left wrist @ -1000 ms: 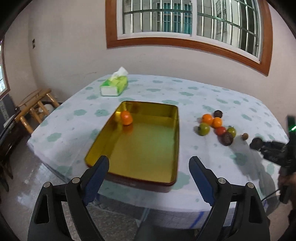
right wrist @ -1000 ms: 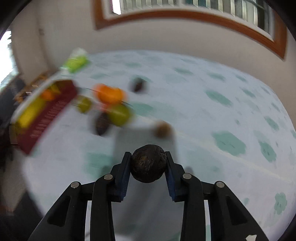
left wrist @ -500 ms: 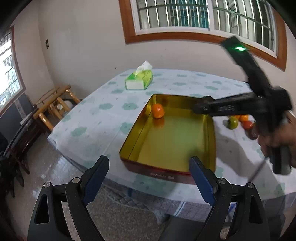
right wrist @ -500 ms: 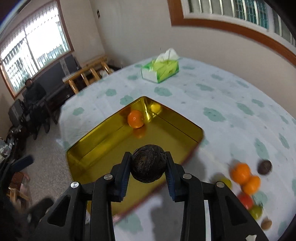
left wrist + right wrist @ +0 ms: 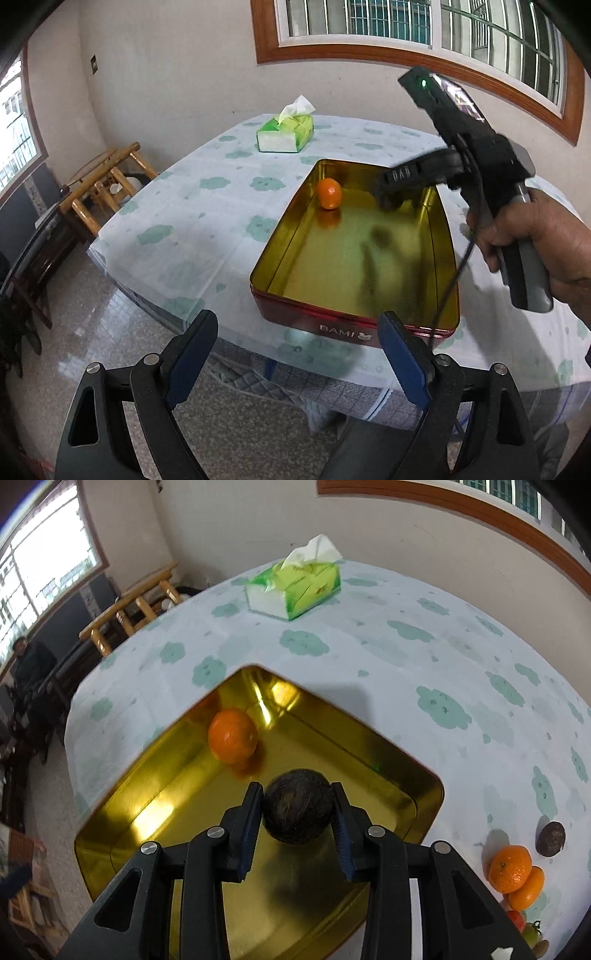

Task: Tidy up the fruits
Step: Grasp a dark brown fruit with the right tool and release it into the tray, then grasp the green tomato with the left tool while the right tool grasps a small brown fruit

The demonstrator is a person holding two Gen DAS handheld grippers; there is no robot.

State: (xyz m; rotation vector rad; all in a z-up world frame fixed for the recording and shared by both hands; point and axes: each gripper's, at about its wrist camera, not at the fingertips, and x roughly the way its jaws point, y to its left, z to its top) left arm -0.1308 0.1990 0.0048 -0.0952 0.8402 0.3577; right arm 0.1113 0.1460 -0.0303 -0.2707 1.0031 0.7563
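Note:
A gold tin tray (image 5: 439, 258) (image 5: 110, 834) with red sides lies on the clothed table and holds one orange (image 5: 329, 193) (image 5: 232, 734). My right gripper (image 5: 298, 814) (image 5: 388, 197) is shut on a dark round fruit (image 5: 297, 808) and holds it above the tray's far end, to the right of the orange. My left gripper (image 5: 295, 354) is open and empty, off the table's near edge in front of the tray. More fruit lies on the cloth at the right: two oranges (image 5: 511, 867), a dark fruit (image 5: 550, 839), a red one (image 5: 517, 919).
A green tissue box (image 5: 286, 133) (image 5: 295, 587) stands at the table's far side. Wooden chairs (image 5: 103, 181) stand on the floor to the left. A cable hangs from the right gripper's handle (image 5: 450, 280) over the tray's right rim.
My right gripper has carried the dark fruit from the fruit pile on the right to over the tray and lowered it near the orange. My left gripper has drawn back and left.

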